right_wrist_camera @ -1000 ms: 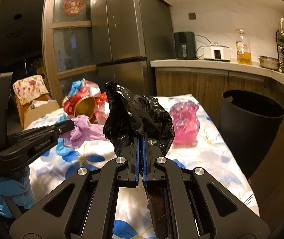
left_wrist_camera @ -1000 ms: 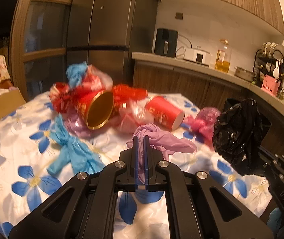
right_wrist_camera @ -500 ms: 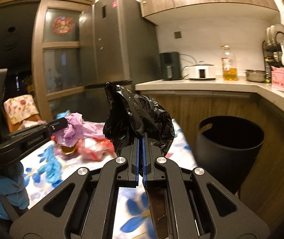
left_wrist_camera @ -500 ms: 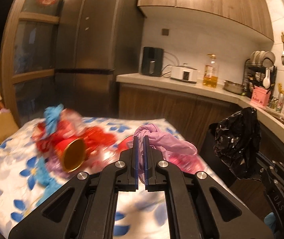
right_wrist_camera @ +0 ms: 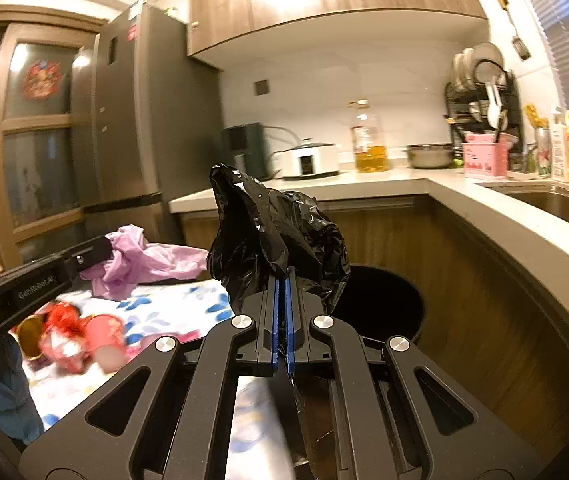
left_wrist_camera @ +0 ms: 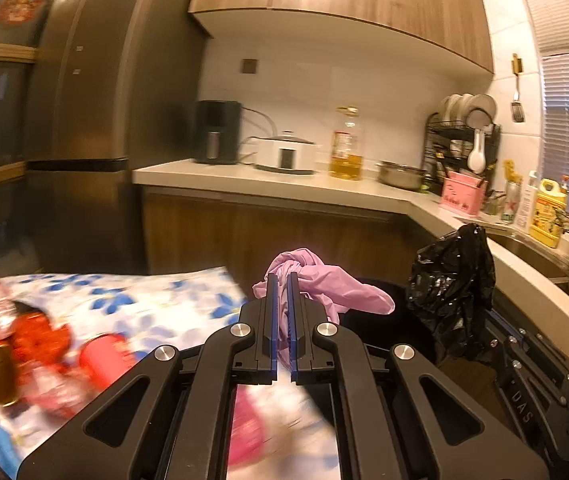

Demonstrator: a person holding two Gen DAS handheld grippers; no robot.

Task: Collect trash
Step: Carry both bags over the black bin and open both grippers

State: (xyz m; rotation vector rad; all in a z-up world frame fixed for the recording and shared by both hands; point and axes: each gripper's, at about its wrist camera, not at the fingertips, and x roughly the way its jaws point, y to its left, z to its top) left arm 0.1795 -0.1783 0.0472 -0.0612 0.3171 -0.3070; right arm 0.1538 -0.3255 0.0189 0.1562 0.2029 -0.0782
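My left gripper (left_wrist_camera: 282, 280) is shut on a crumpled purple plastic glove (left_wrist_camera: 324, 284), held up in the air past the table's right edge. In the right wrist view the same purple glove (right_wrist_camera: 144, 256) hangs from the left gripper at the left. My right gripper (right_wrist_camera: 283, 276) is shut on a crumpled black plastic bag (right_wrist_camera: 276, 236), also seen as the black bag (left_wrist_camera: 452, 280) at the right of the left wrist view. A black trash bin (right_wrist_camera: 384, 304) stands on the floor just beyond both grippers, partly hidden behind the bag.
A table with a white, blue-flowered cloth (left_wrist_camera: 144, 308) carries red cups and wrappers (right_wrist_camera: 72, 336) and blue gloves. A curved counter (right_wrist_camera: 504, 216) with cooker, oil bottle, dish rack and sink runs along the right. A tall fridge (right_wrist_camera: 140, 120) stands behind.
Both grippers have swung right and upward, away from the table's trash pile toward the bin and counter, each keeping its load. The bin now sits close ahead.
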